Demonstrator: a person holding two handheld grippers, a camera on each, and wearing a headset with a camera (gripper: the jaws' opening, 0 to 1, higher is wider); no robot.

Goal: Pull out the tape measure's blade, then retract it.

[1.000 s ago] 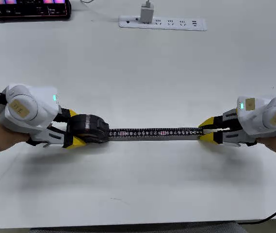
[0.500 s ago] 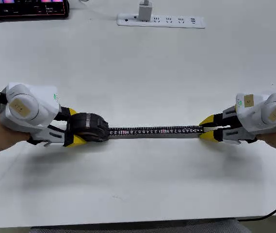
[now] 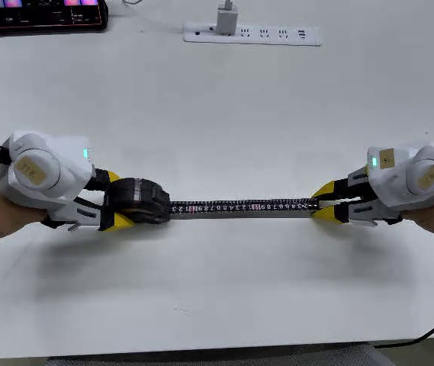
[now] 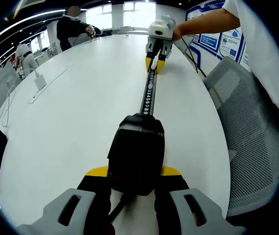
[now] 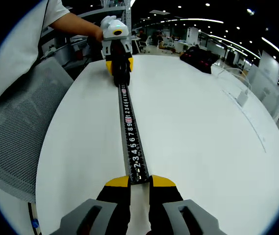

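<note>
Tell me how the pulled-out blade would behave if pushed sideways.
The blade is a long thin strip held between the case and the right gripper, so it would likely bow rather than resist. Released, it probably sags or kinks.

Worktop: white, smooth, matt, with a faint sheen under the ceiling lights.
Tape measure case: black moulded shell, plastic or rubber-like, with a dull satin finish.
Blade: thin dark strip, seemingly coated metal, slightly shiny, with printed white and red numerals.
Left gripper: smooth, semi-gloss white hard plastic housing with a tan paper-like sticker; jaws matt black with yellow tips.
Right gripper: same white plastic, sticker and yellow-tipped black jaws.
Chair: grey open-weave mesh, rough-looking.
Sleeve: white cloth, matt.
Power strip: smooth white plastic.
</note>
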